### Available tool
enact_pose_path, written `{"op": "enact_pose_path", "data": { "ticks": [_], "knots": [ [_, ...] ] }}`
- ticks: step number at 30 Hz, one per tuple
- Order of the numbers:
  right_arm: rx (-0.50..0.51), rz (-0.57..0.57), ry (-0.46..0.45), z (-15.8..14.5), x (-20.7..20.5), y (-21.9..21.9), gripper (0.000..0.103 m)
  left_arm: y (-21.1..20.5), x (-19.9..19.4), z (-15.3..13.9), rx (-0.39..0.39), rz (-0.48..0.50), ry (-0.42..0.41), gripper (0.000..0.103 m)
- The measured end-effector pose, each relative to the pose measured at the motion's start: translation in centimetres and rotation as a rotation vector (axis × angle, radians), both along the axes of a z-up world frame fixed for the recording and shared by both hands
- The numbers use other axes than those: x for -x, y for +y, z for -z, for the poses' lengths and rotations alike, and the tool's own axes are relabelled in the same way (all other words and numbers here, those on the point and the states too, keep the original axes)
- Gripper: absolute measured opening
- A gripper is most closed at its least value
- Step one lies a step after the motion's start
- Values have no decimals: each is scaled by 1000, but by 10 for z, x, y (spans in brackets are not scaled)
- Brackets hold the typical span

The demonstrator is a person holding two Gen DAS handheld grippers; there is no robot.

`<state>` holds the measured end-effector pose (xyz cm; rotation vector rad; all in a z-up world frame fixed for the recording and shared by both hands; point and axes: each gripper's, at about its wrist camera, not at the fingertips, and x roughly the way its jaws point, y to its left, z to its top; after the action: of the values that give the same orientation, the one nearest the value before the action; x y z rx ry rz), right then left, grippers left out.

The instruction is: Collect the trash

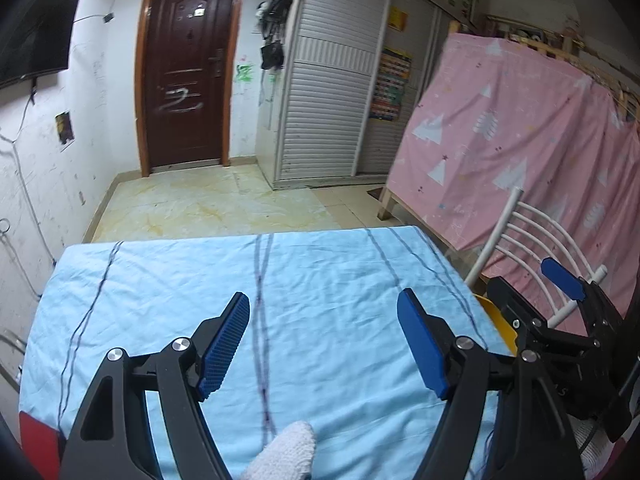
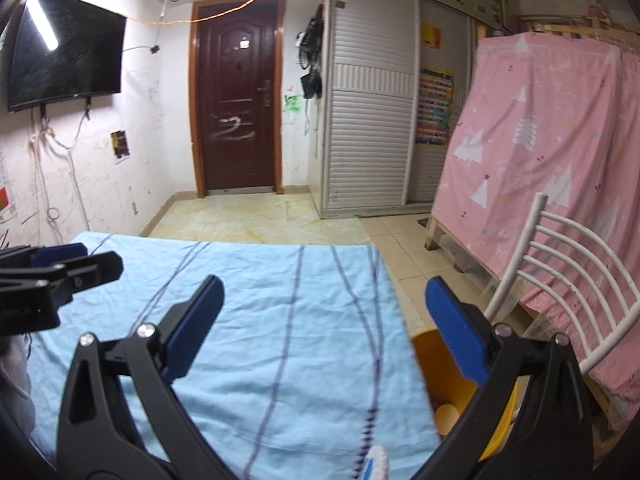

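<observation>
Two grippers are in our hands, and both stand with their blue pads spread wide and nothing between them: the left gripper hovers over the middle of the table, the right gripper over its right edge. The table is covered by a light blue cloth with dark stripes, and we see no wrapper, scrap or other loose trash on the part of it that shows.

One yellow-orange bin sits just beside the table's right edge, below the cloth's level, partly behind the right gripper's finger. Inside it we make out one pale round thing, perhaps a ball or crumpled paper; we cannot tell which. That is the only trash-like item we can count, and it already lies in the bin.

We judge that the collecting is either finished or waiting on items outside our view. To do this step well, we should sweep both cameras across the near edge of the table and the tiled floor before reaching, keep the fingers spread until a piece sits squarely between the pads, and carry each piece directly over the bin's mouth before letting go, since the cloth's overhang hides part of the rim.

Counted otherwise: one white slatted chair beside the bin, one pink sheet draped over a frame, one brown door, one wall television.
</observation>
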<state>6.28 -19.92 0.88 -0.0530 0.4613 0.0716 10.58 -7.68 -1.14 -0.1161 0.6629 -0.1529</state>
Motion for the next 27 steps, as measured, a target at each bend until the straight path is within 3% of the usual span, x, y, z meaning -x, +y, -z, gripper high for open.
{"op": "enact_pose_path", "data": {
  "ticks": [10, 27],
  "knots": [
    [35, -48, 15, 2, 0, 35, 97, 38, 8, 6, 17, -44, 3, 67],
    [54, -66, 6, -3, 1, 52, 97, 57, 14, 7, 42, -75, 5, 67]
  ]
}}
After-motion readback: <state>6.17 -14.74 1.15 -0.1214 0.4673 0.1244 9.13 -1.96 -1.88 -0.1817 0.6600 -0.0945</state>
